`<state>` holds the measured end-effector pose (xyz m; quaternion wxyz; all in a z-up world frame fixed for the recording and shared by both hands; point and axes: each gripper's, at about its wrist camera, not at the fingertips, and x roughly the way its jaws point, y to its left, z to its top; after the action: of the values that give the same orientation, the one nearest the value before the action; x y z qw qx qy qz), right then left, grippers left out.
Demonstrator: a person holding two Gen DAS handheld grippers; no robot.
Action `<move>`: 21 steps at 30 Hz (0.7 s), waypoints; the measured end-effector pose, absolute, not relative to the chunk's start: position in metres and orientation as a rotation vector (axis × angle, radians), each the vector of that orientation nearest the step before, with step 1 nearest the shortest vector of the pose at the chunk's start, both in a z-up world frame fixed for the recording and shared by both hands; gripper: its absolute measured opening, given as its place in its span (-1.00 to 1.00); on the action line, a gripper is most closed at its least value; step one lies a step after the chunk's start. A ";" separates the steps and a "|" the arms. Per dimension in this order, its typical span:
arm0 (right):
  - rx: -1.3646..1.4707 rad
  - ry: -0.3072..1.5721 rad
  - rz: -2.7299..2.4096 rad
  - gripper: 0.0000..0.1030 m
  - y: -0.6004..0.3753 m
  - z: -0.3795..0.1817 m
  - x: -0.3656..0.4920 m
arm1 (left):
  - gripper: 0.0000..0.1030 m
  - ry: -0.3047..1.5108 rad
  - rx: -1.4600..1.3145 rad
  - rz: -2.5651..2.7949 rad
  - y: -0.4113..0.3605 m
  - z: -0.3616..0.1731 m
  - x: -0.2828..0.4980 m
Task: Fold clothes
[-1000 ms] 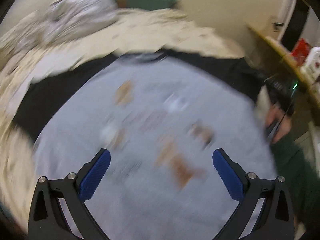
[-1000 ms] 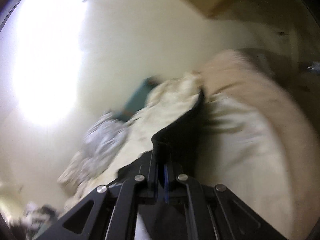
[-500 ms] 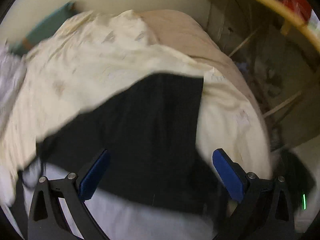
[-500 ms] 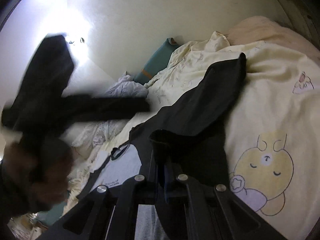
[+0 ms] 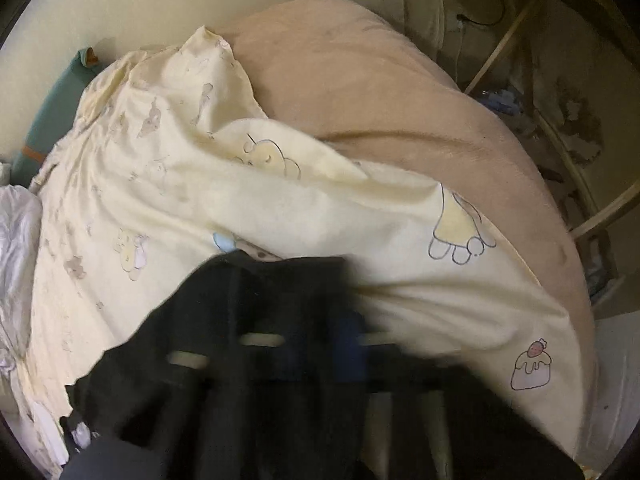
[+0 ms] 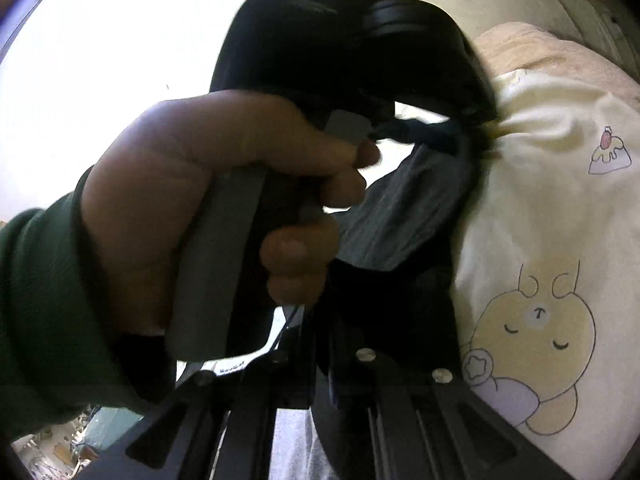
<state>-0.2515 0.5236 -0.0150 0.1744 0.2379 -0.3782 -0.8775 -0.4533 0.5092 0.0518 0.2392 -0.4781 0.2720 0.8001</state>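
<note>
A black and grey garment (image 5: 224,328) lies on the cream cartoon-print duvet (image 5: 192,200). In the left wrist view my left gripper (image 5: 320,344) is blurred; its blue pads look drawn close together over the black sleeve. In the right wrist view my right gripper (image 6: 320,376) is shut on the black fabric (image 6: 384,300), which bunches up ahead of it. The person's hand (image 6: 208,208) holding the left gripper fills the left of that view; grey cloth (image 6: 400,208) hangs at its fingers.
A tan blanket (image 5: 380,92) is heaped behind the duvet. A teal pillow (image 5: 48,120) and white bedding (image 5: 16,240) lie at the left. A wooden frame (image 5: 560,128) stands by the wall at the right.
My left gripper has swung from over the grey shirt front to the black sleeve and its jaws have drawn together. It now sits just ahead of my right gripper, which keeps its hold.
</note>
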 end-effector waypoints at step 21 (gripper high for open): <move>0.705 -0.474 -2.663 -0.92 0.464 0.091 -0.189 | -0.94 0.209 -1.348 2.394 0.257 0.136 -0.411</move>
<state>-0.1888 0.4640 0.0908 0.1722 0.2484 -0.1670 -0.9385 -0.4111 0.2570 0.1355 0.1918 -0.4802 0.0745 0.8527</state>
